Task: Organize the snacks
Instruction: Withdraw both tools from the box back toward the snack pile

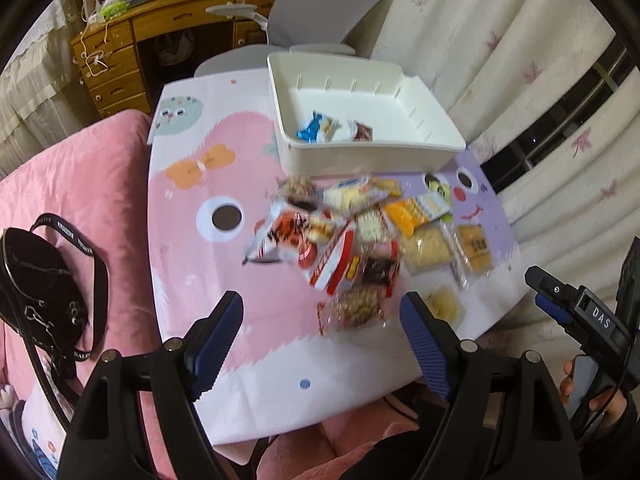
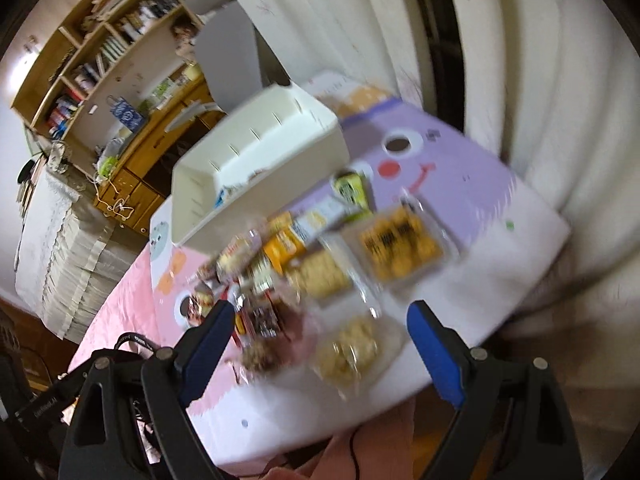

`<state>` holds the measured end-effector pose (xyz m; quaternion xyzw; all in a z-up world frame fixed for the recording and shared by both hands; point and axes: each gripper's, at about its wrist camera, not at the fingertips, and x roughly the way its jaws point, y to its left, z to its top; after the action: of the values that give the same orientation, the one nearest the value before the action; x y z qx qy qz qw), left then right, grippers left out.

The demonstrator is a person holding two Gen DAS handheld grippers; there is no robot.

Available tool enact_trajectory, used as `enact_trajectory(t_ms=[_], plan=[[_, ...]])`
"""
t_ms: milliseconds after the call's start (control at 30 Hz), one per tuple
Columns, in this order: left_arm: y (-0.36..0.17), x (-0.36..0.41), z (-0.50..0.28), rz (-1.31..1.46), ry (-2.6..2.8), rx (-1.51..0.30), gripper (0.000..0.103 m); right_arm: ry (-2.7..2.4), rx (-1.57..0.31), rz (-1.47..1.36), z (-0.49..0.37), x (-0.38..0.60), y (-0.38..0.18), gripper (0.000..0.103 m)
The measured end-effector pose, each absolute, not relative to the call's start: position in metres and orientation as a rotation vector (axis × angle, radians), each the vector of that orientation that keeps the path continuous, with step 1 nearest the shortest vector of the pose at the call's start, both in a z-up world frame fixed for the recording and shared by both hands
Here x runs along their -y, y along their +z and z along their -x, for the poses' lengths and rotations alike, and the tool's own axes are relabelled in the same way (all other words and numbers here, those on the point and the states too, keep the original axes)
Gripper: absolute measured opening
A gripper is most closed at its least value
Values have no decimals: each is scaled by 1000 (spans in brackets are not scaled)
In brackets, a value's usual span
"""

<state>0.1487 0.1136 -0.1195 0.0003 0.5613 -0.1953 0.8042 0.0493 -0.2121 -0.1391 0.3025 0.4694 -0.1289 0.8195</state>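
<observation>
**Both hand-held grippers open above the snack pile**

The left hand-held gripper (image 1: pixel 320 328) hangs over the near edge of the desk (image 1: pixel 184 280), its blue-padded jaws spread wide with nothing between them. A clear pack of brown, nutty snacks (image 1: pixel 356 306) lies just beyond the tips. The right hand-held gripper (image 2: pixel 320 328) is likewise wide open and empty, tilted down over the pile; a hand (image 1: pixel 576 392) holds it at the right edge of the left wrist view.

The loose snacks (image 1: pixel 344 232) lie heaped on the cartoon-printed desk top, just in front of a white plastic bin (image 1: pixel 372 156). Red-and-white wrappers (image 1: pixel 288 236) sit to the left of the heap, a yellow packet (image 1: pixel 416 208) and clear packs of pale biscuits (image 1: pixel 424 250) to the right. Inside the bin are a blue-and-white packet (image 1: pixel 316 126) and a small dark-and-white one (image 1: pixel 360 131).

A black handbag (image 1: pixel 36 280) rests on the pink bedding (image 1: pixel 92 184) left of the desk. The right wrist view is blurred.
</observation>
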Motion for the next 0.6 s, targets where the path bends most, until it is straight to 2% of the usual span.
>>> enact_trajectory(t_ms=[600], plan=[[-215,-67,-162,-53,-415,-1505,80,-257,-1321,-936,-40,220,-237,89]])
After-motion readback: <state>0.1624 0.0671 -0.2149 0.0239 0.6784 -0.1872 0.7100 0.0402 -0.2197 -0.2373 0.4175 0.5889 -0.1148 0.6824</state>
